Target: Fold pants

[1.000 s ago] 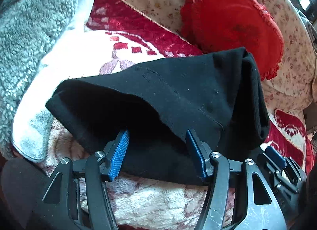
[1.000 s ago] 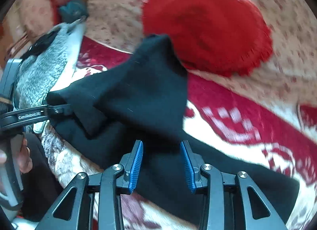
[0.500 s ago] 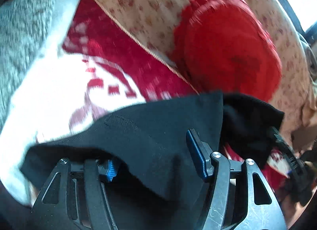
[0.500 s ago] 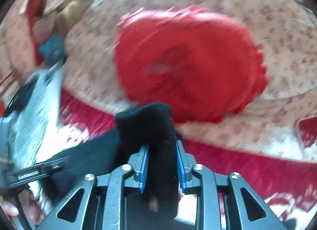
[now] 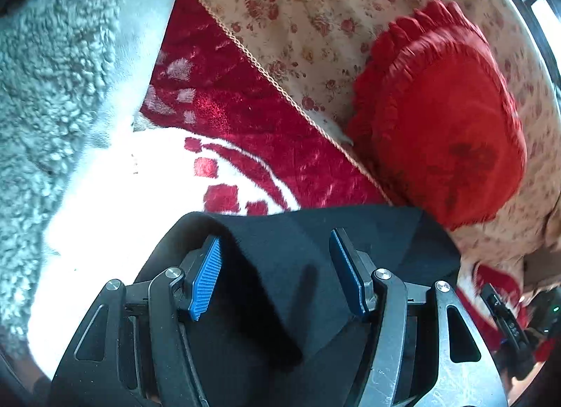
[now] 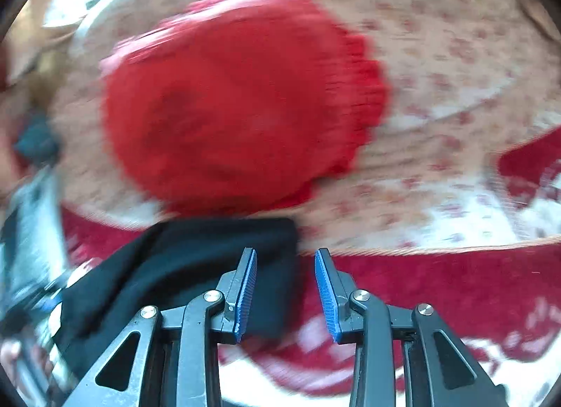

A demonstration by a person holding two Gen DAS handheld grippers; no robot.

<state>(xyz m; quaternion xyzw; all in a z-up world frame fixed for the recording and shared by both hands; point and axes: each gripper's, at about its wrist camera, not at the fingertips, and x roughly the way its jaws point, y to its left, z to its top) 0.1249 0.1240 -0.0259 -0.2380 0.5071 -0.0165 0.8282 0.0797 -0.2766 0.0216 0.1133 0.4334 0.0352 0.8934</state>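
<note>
With the right gripper (image 6: 285,289) just opened and the left gripper (image 5: 277,275) spread wide, neither pinching the pants (image 5: 315,266), the fold beneath them could slump loose.

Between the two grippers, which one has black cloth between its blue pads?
The left gripper: the black pants fill the gap between its open pads. The right gripper has just opened; the pants lie mostly outside its left pad.

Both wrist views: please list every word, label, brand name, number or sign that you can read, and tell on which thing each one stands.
No readable text in either view.
right gripper, at the edge of the left wrist view: small pale marks on its black finger, too small to read.
left gripper, at the edge of the right wrist view: blurred, nothing legible.
</note>
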